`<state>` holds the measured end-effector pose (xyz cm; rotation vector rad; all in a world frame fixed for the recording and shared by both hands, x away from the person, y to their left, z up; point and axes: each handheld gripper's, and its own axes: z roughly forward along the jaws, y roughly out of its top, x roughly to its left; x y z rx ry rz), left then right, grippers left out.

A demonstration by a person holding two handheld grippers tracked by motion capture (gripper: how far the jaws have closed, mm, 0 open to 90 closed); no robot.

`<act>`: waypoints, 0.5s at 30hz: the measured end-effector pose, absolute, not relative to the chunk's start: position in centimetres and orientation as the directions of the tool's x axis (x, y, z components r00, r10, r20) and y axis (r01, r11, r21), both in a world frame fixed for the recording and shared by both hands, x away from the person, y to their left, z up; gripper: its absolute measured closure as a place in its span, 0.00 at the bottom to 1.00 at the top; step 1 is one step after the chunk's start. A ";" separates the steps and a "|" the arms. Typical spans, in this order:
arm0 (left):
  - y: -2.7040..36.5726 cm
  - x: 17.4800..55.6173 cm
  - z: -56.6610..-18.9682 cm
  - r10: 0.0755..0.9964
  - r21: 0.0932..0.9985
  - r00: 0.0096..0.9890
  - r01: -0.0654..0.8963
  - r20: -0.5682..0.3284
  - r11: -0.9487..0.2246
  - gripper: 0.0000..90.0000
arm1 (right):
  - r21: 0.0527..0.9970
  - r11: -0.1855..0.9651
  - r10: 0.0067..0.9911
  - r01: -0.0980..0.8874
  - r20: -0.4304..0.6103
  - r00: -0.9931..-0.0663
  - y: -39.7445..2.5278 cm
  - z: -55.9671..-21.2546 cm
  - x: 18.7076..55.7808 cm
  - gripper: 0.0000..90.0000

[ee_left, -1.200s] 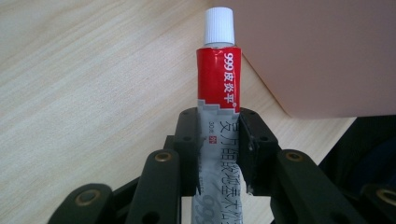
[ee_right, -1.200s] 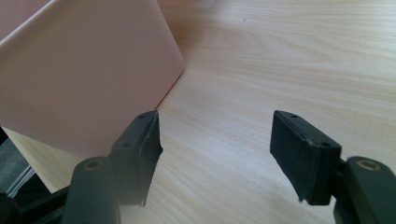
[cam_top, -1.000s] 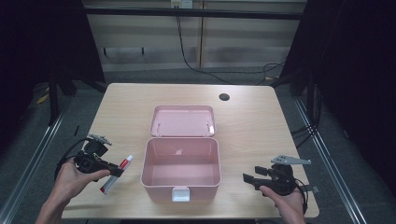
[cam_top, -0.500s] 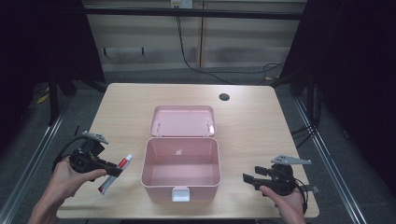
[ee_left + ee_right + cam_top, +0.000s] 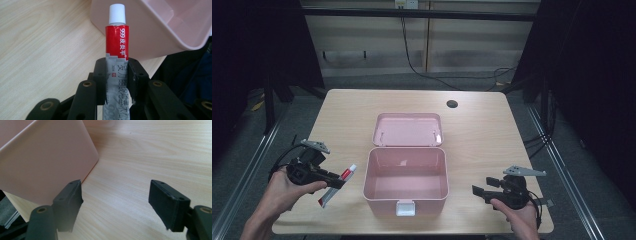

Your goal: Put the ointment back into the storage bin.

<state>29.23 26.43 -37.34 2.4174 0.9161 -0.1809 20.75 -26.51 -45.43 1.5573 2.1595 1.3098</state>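
- Left tool (image 5: 334,181), lower left of the high view: jaws closed on the ointment tube (image 5: 338,184); the left gripper view has the two black pads pinching the grey crimped half of the tube (image 5: 117,72), with the red band and white cap sticking out past the tips
- Tube position: held just left of the pink box (image 5: 406,179), cap end pointing toward the box wall; cannot tell whether the tail end rests on the bench (image 5: 492,130) or hangs just above it
- Tube handling, as a judgement: light, soft-walled, likely thin metal or laminate; flat and creased at the tail, rounder toward the shoulder. Squeezes and dents easily, so a modest pinch suffices. Printed skin looks smooth and may slide if the hold is loose
- Where to hold: the flat mid-to-tail section, as now; broad faces sit square against the pads. The ribbed screw cap (image 5: 117,13) is hard but small and round, a poorer hold
- Pink box, centre of frame: rigid moulded plastic, matt, rounded corners, interior bare; white latch (image 5: 405,207) on the near wall; lid (image 5: 408,129) thrown back flat beyond it
- Bench: pale wood-grain laminate, smooth, with a dark cable hole (image 5: 452,104) at upper right
- Right tool (image 5: 476,192), lower right: jaws spread wide, holding nothing, parked beside the box's right wall (image 5: 47,162)
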 end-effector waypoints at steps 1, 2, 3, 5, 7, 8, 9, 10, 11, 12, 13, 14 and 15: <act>26.4 29.1 -37.0 0.571 0.447 0.765 0.641 -0.299 -0.624 0.79 | 0.733 0.064 0.832 0.677 0.336 -0.442 -26.5 -45.4 20.8 0.27; 26.4 29.0 -36.9 0.572 0.449 0.765 0.640 -0.297 -0.623 0.79 | 0.736 0.063 0.832 0.674 0.334 -0.443 -26.5 -45.3 20.7 0.27; 26.4 28.9 -36.7 0.568 0.446 0.769 0.635 -0.292 -0.630 0.79 | 0.740 0.060 0.831 0.670 0.336 -0.444 -26.5 -45.3 20.7 0.26; 26.4 28.8 -36.5 0.570 0.455 0.768 0.636 -0.294 -0.623 0.79 | 0.746 0.059 0.828 0.664 0.335 -0.449 -26.5 -45.2 20.7 0.24; 26.5 28.8 -36.3 0.563 0.457 0.773 0.630 -0.293 -0.627 0.79 | 0.747 0.062 0.827 0.662 0.333 -0.453 -26.6 -45.2 20.7 0.22; 26.5 28.8 -36.3 0.563 0.457 0.773 0.630 -0.293 -0.627 0.79 | 0.749 0.062 0.826 0.659 0.332 -0.455 -26.6 -45.2 20.7 0.20; 26.7 28.8 -36.0 0.564 0.465 0.772 0.631 -0.294 -0.621 0.79 | 0.750 0.065 0.822 0.658 0.334 -0.462 -26.6 -45.2 20.7 0.18; 26.8 28.7 -35.9 0.565 0.470 0.771 0.631 -0.294 -0.617 0.79 | 0.750 0.066 0.821 0.658 0.334 -0.463 -26.6 -45.2 20.7 0.17; 26.7 28.7 -35.7 0.564 0.471 0.773 0.629 -0.290 -0.619 0.79 | 0.747 0.067 0.819 0.661 0.338 -0.464 -26.6 -45.2 20.7 0.16; 26.7 28.7 -35.5 0.564 0.472 0.775 0.626 -0.285 -0.621 0.79 | 0.747 0.069 0.816 0.662 0.340 -0.468 -26.6 -45.2 20.7 0.16; 26.7 28.7 -35.5 0.564 0.472 0.775 0.626 -0.285 -0.621 0.79 | 0.747 0.069 0.816 0.662 0.340 -0.468 -26.6 -45.2 20.7 0.16; 26.5 28.7 -35.1 0.560 0.473 0.779 0.620 -0.281 -0.625 0.79 | 0.746 0.068 0.813 0.662 0.344 -0.470 -26.6 -45.2 20.7 0.16; 26.4 28.7 -34.9 0.549 0.475 0.786 0.613 -0.283 -0.632 0.79 | 0.745 0.069 0.811 0.663 0.345 -0.472 -26.6 -45.2 20.7 0.16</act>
